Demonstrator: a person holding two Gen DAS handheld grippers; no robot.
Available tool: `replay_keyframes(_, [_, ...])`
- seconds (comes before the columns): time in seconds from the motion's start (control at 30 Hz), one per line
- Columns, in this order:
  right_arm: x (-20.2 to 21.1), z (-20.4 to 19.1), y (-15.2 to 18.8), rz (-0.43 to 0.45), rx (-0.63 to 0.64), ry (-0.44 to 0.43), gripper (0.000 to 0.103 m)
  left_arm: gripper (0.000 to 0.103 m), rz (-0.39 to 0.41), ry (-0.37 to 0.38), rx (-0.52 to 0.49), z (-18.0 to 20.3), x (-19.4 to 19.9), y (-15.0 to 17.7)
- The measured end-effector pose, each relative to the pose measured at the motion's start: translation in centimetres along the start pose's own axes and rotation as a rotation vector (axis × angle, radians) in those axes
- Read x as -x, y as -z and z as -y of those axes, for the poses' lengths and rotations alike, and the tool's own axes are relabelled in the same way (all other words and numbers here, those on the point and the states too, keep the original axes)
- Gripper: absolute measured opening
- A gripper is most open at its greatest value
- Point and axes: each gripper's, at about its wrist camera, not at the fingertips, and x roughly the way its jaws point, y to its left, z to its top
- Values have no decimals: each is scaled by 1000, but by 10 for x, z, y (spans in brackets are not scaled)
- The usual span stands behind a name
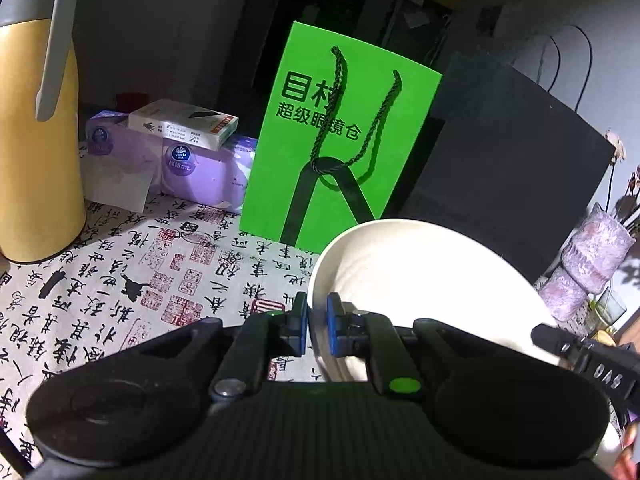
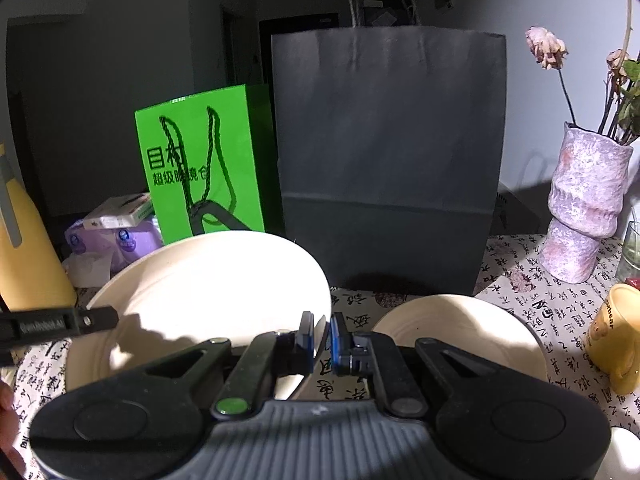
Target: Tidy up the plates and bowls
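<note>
A large cream plate [image 1: 424, 276] is held tilted above the calligraphy tablecloth, one gripper at each side. My left gripper [image 1: 317, 328] is shut on its left rim. My right gripper [image 2: 321, 338] is shut on the same plate's [image 2: 208, 284] right rim. The left gripper's finger [image 2: 60, 324] shows at the plate's far side in the right wrist view, and the right gripper's finger [image 1: 576, 350] shows at the right in the left wrist view. A second cream plate [image 2: 464, 328] lies flat on the cloth to the right.
A green paper bag [image 1: 340, 144] and a tall black paper bag [image 2: 388, 160] stand behind. A yellow thermos [image 1: 36, 112] and purple tissue packs [image 1: 176, 164] are at the left. A pink vase [image 2: 584, 204], a yellow mug [image 2: 616, 332] and a glass [image 2: 632, 252] are at the right.
</note>
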Motion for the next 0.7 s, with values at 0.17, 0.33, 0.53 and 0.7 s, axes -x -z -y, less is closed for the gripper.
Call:
replay_keyframes(0.17, [10,0,-3,15,21,1,8,10,-1,13,33,0,5,0])
replay_keyframes(0.33, [23,0,-5,33,31,-1,8,10,31,21,32,4,22,-5])
replay_keyframes(0.53, [42,0,-6,54,26,-25,8,10,67,10,16,9,47,-8])
replay_keyframes(0.7, [59,1,-5,69,23,-43,8,10,80,0,8,13,66,-5])
